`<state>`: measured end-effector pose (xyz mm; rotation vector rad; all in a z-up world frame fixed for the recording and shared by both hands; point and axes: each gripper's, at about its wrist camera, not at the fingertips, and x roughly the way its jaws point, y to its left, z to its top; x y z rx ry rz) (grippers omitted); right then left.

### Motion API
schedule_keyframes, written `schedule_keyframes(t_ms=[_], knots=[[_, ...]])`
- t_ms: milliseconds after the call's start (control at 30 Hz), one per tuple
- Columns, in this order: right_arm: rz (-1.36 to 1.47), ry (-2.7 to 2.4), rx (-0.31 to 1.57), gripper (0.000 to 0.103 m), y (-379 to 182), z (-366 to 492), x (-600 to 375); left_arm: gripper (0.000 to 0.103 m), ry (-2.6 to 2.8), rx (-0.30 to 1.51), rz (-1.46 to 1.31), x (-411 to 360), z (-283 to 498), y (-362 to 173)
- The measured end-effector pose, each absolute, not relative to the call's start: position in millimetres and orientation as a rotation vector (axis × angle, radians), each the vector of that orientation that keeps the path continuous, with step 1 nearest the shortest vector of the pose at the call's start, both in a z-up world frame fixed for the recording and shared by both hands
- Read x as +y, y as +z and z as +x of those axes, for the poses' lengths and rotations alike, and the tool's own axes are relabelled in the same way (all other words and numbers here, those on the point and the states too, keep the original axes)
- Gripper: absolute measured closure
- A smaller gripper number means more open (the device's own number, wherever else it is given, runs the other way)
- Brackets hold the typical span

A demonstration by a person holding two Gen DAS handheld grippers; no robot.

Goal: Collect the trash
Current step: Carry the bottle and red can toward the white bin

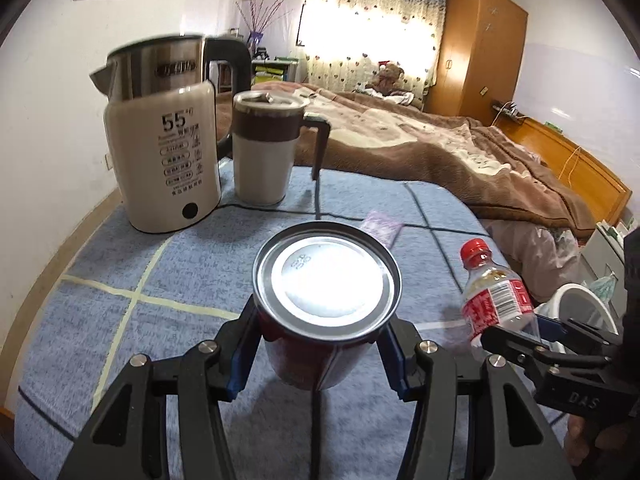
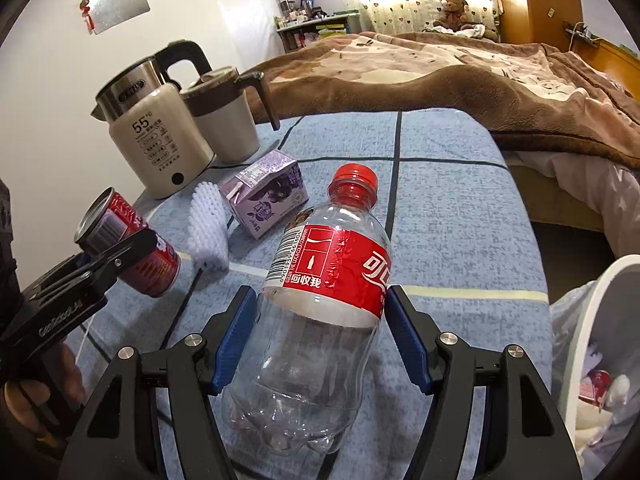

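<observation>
The purple carton [image 1: 382, 227] is mostly hidden behind the can [image 1: 326, 304]. The white bin [image 2: 596, 344] is cut off by the picture's edge, and the small words on the kettle [image 1: 168, 160] are too blurry to be read.

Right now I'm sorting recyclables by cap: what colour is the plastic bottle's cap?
Red; the bottle cap shows best in the right wrist view.

Glossy metal can [image 1: 326, 312], clear smooth plastic bottle [image 2: 316, 320], nubbly cloth tablecloth [image 1: 160, 272].
</observation>
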<state>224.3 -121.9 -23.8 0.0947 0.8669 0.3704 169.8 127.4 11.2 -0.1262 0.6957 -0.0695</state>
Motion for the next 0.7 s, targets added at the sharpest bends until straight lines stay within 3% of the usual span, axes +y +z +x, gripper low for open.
schedule_keyframes(t_ms=[700], knots=[[0.146, 0.301, 0.775, 0.036, 8.9, 176.7, -193.5, 0.047, -0.207, 0.628, -0.075, 62.0, 126.7, 47.4]])
